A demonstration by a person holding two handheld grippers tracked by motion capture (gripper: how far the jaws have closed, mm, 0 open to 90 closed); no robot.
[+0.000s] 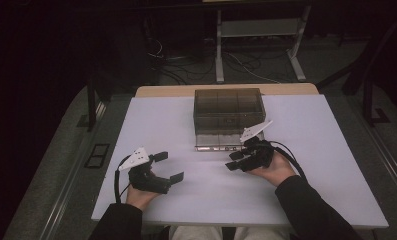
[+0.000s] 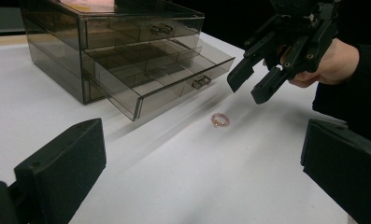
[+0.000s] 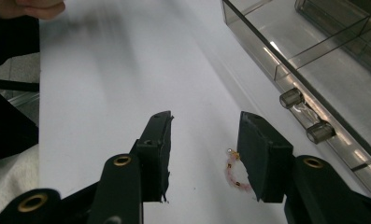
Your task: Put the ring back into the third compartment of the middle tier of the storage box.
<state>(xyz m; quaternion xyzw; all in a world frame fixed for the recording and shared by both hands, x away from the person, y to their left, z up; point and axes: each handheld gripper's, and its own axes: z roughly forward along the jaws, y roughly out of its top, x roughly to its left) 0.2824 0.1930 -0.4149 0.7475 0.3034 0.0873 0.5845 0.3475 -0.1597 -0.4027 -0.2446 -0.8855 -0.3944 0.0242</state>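
High view: left gripper [image 1: 168,167] jaws spread wide, empty, resting on white table [image 1: 161,120]; right gripper [image 1: 236,161] just before smoky clear plastic drawer box [image 1: 228,116].

Left gripper view: small pink beaded ring [image 2: 220,120] on bare table beside pulled-out bottom drawer [image 2: 174,77]; right gripper above it, tilted down.

Right gripper view: jaws part-open, nothing pinched; ring beside one jaw, contact unclear.

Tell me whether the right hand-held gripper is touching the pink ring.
Apart. Left gripper view: the right hand-held gripper hangs above the pink ring, white table between them.
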